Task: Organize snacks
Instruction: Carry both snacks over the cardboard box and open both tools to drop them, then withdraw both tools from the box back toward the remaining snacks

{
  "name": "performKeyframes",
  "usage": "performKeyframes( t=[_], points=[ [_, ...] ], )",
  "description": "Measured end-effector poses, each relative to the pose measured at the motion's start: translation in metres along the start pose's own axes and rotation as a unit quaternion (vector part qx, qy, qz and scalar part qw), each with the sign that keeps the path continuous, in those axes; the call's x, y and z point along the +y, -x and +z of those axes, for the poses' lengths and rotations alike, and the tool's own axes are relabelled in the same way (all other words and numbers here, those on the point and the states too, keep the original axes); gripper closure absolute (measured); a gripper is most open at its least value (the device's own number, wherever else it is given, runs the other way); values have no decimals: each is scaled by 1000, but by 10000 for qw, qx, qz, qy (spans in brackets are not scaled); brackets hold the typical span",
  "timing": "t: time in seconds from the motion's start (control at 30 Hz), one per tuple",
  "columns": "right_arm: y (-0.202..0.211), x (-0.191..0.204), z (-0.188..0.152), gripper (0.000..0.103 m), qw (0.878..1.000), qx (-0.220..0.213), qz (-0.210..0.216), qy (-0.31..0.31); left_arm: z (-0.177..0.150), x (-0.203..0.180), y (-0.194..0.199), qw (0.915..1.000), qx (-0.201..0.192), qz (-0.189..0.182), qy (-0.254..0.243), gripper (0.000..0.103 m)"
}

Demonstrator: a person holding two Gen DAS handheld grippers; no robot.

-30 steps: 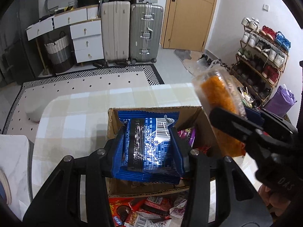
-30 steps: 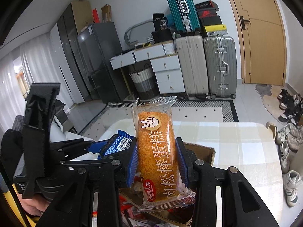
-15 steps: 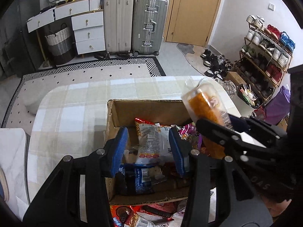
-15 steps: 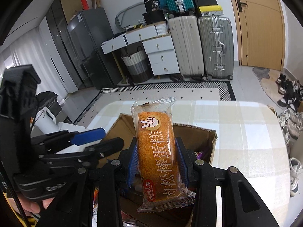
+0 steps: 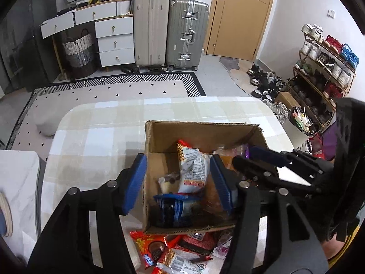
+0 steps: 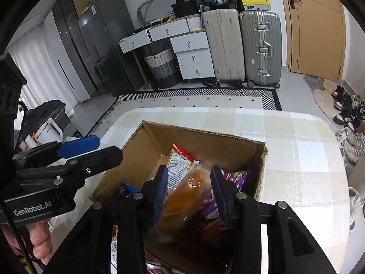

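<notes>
Left wrist view
My left gripper [image 5: 178, 182]: jaws had just been opening and stood spread, nothing pinched between the blue pads; one pad hung outside the box's left wall, the other over its inside.
Cardboard box [image 5: 200, 132]: open-topped, standing on the checked tablecloth [image 5: 95, 141].
Blue packet [image 5: 175, 210]: lying loose in the near end of the box, below my left jaws and apart from both pads.
White-and-orange packet [image 5: 192, 169]: leaning in the middle of the box, with a small dark-and-cream snack [image 5: 168, 181] beside it.
Loose wrappers [image 5: 173, 248]: red ones heaped on the cloth just in front of the box's near wall.
My right gripper [image 5: 241, 157]: reaching in from the right over the box's right side.

Right wrist view
My right gripper [image 6: 189, 189]: jaws had just eased open a little; the orange cake bar [image 6: 184, 196] sat tilted and blurred between the pads, and I could not tell whether they gripped it.
Box [image 6: 205, 137]: directly under these jaws, purple wrappers [image 6: 230, 178] against its right wall.
My left gripper [image 6: 91, 150]: at the left, over the box's left rim, a hand [image 6: 38, 239] below it.
</notes>
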State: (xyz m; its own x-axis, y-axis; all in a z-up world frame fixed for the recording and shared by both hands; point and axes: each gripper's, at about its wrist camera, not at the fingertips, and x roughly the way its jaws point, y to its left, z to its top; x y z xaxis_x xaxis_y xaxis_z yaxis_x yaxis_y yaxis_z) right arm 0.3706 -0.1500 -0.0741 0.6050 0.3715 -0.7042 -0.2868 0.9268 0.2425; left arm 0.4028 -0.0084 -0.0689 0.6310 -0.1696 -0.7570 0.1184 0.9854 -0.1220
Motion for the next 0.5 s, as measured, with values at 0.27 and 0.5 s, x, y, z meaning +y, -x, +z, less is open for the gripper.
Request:
performKeyframes(
  t=[0.27, 0.5],
  points=[
    [56, 14, -2, 63, 9982, -593, 105, 70, -12, -7, 54, 9994, -286, 178, 50, 37],
    [134, 42, -11, 54, 9917, -1257, 155, 233, -29, -16, 130, 9968, -761, 244, 82, 28]
  ],
)
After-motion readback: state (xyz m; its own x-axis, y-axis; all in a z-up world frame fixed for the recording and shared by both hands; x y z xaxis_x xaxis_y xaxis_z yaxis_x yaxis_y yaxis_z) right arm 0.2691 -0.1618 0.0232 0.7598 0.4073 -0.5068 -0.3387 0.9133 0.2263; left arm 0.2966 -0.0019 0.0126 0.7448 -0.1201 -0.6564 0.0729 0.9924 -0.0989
